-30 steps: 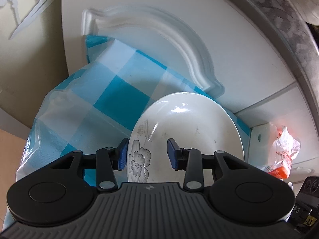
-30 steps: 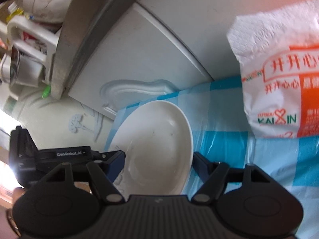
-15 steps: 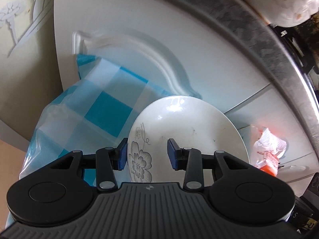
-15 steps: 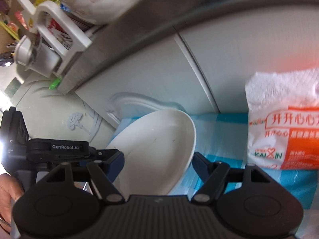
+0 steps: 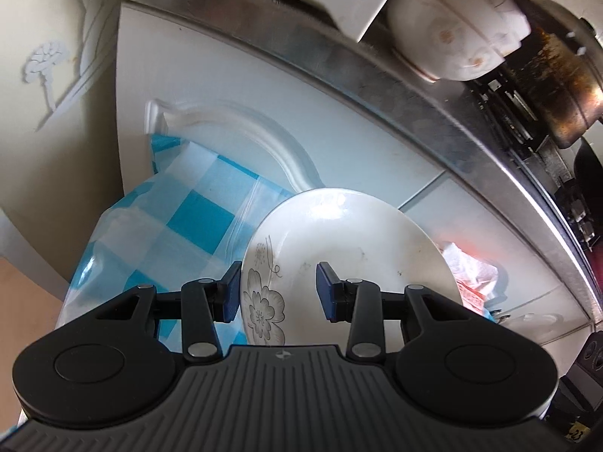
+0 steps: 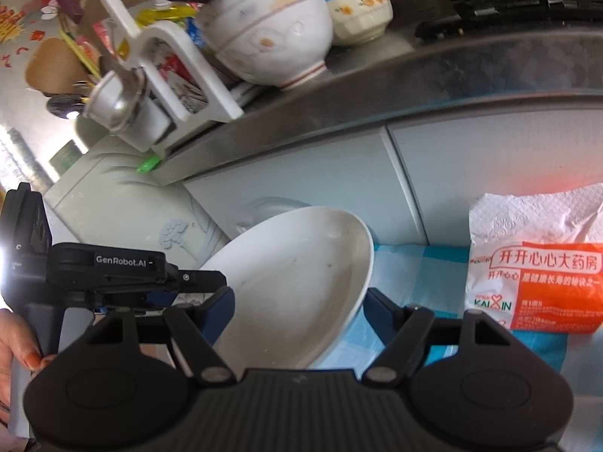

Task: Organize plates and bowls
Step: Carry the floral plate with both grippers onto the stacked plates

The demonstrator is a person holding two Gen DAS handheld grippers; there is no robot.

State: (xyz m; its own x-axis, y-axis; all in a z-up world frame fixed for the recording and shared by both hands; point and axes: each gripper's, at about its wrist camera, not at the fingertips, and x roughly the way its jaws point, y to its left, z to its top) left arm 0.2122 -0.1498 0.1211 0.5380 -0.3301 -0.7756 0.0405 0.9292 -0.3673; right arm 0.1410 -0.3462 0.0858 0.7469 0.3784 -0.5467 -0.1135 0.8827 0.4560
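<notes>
A white plate [image 5: 339, 241] with a grey flower print on its rim hangs tilted above the blue-checked cloth [image 5: 169, 233]. My left gripper [image 5: 279, 292] is shut on the plate's flowered edge, one blue pad under the rim and the other over the inside. In the right wrist view the same plate [image 6: 294, 282] slants between the fingers of my right gripper [image 6: 297, 303], which is shut on its near edge. The left tool's black body [image 6: 113, 267] reaches in from the left, with a person's hand [image 6: 15, 346] behind it.
A steel counter edge [image 6: 377, 86] runs above white cabinet doors [image 6: 320, 173]. On it stand stacked white bowls [image 6: 271, 34], a flowered cup [image 6: 358, 11] and a white rack [image 6: 181, 71]. A dark pot [image 5: 557, 75] sits on the stove. An orange-and-white bag [image 6: 546, 275] lies on the cloth.
Both grippers have risen together with the plate held between them. The cloth has dropped lower in view, and the countertop with its bowls and rack has come into sight.
</notes>
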